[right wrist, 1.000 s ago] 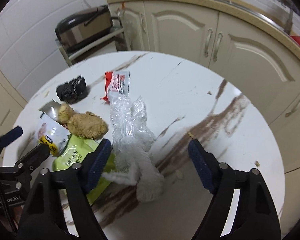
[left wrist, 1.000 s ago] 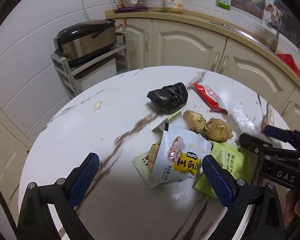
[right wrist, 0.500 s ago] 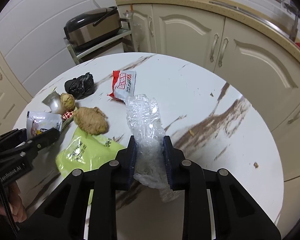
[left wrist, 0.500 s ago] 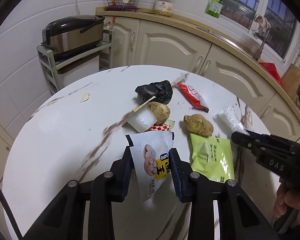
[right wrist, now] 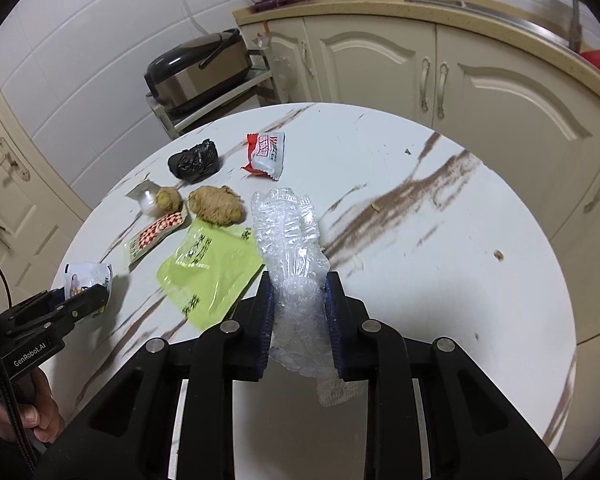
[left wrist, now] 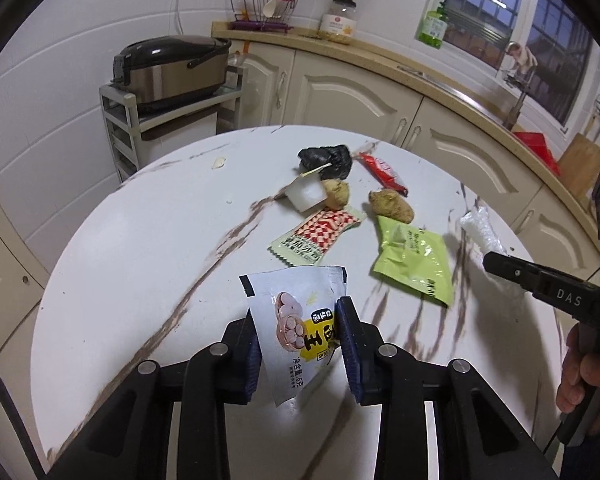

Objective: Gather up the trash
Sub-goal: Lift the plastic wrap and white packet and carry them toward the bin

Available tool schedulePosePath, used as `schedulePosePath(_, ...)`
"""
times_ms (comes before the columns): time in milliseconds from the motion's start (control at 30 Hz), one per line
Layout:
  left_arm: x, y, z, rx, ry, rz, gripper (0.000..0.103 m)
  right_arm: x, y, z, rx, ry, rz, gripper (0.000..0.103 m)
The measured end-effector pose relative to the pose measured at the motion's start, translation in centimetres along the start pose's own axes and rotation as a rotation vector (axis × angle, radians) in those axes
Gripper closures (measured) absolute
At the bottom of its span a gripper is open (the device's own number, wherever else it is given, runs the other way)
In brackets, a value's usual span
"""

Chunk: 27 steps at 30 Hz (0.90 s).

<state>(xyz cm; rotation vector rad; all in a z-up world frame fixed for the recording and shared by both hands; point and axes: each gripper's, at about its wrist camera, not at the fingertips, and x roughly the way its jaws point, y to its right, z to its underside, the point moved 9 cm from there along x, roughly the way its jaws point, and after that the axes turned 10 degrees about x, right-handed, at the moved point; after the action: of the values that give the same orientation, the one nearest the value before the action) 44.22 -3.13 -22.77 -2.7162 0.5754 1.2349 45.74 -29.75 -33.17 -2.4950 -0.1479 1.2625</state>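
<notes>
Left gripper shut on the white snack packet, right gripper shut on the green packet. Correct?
Half right. The left gripper is shut on the white snack packet, but the right gripper is shut on the clear crumpled plastic wrap. The right wrist view shows the green packet lying on the table.

Home kitchen; cabinets point(left wrist: 340, 92), rice cooker point(left wrist: 172, 68)

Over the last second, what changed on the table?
Left hand-held gripper shut on the white snack packet and lifted it off the pile, uncovering the red-checked wrapper. Right hand-held gripper shut on the clear crumpled plastic. Green wrapper and black bag stayed.
</notes>
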Motion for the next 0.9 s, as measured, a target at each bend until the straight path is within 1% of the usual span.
schedulePosePath(100,-2.3,1.9,0.8,0.030,0.020,-0.006,0.072,-1.1,0.0,0.5,0.005,0.011,-0.008,0.081)
schedulePosePath(200,-4.0,4.0,1.2,0.064,0.034,0.007,0.072,-2.3,0.1,0.8,0.012,0.027,-0.019,0.081)
schedulePosePath(367,-5.9,7.7,-0.1,0.115,0.072,0.031,0.073,-5.2,0.7,0.7,0.027,0.073,-0.034,0.081)
schedulePosePath(500,-7.3,11.8,-1.8,0.167,0.117,0.064,0.073,-8.4,2.0,0.3,0.046,0.129,-0.041,0.081)
schedulePosePath(667,-8.5,17.8,-3.3,0.244,0.159,0.109,0.073,-13.3,5.1,-0.6,0.083,0.217,-0.025,0.081)
schedulePosePath(733,-8.9,20.6,-3.7,0.277,0.175,0.129,0.072,-15.2,6.7,-1.0,0.099,0.252,-0.011,0.081)
schedulePosePath(900,-8.8,26.1,-5.1,0.330,0.199,0.181,0.072,-19.8,11.2,-1.6,0.149,0.331,0.037,0.081)
